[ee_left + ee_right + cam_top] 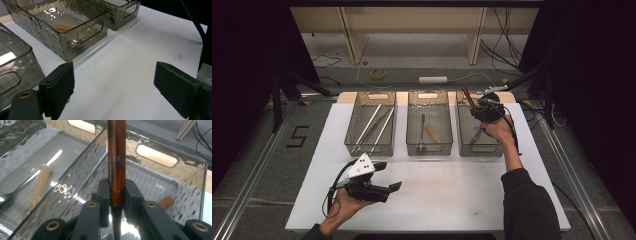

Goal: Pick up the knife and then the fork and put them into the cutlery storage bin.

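My right gripper [484, 111] hovers over the right-hand clear bin [480, 155], shut on a utensil with a reddish-brown riveted wooden handle [116, 157]. The handle [468, 96] sticks up and away from the jaws, and its metal end points down toward the bin. In the right gripper view, the pads clamp the handle's lower part on both sides of my right gripper [117, 195]. My left gripper [388, 176] rests low over the white table near the front left. Its jaws stand wide apart with nothing between them, and bare tabletop shows across my left gripper [117, 87].
Three clear bins stand in a row at the back of the white table [452, 200]. The left bin [371, 149] holds long metal pieces, and the middle bin [429, 150] holds a spoon with a pale wooden handle [41, 182]. Another brown handle [166, 202] lies in the right bin.
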